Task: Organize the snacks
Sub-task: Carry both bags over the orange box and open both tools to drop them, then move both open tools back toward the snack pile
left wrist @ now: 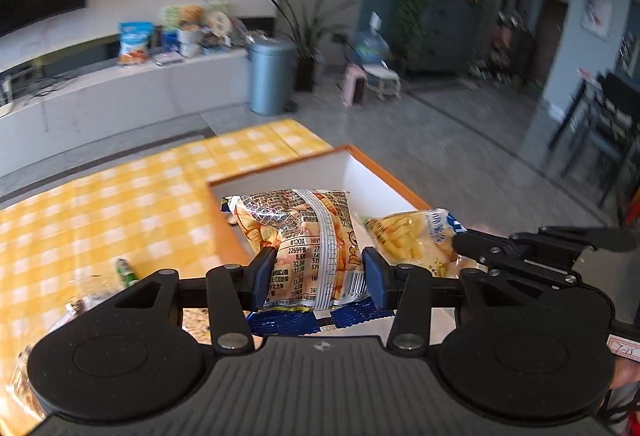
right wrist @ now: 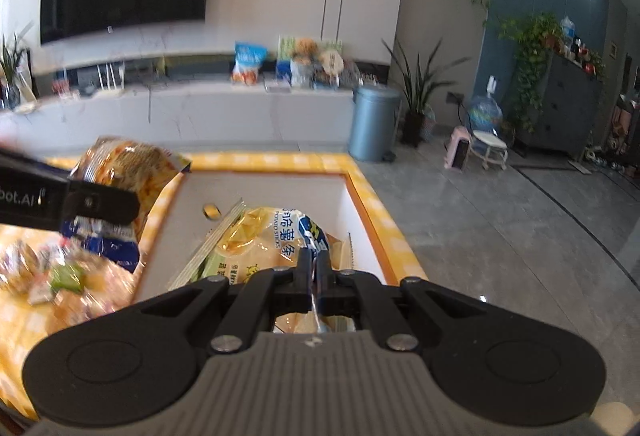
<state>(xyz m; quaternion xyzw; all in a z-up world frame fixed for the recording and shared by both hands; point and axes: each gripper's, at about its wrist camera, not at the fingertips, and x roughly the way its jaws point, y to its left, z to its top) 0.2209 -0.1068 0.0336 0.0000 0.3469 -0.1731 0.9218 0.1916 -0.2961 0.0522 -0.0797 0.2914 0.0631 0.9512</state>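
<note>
In the left wrist view my left gripper is shut on a silver-and-orange chip bag, its blue pads pressing both sides of the bag's lower half. The bag hangs over the near-left corner of a white box with an orange rim. My right gripper is shut on the top seam of a yellow potato-sticks bag, which hangs inside the box. This bag and the right gripper also show at the right of the left wrist view. The chip bag appears at the left of the right wrist view.
The box stands on a yellow checked tablecloth. Several loose snack packets lie on the cloth left of the box, and a small round item lies on the box floor. Beyond the table are a grey bin and grey floor.
</note>
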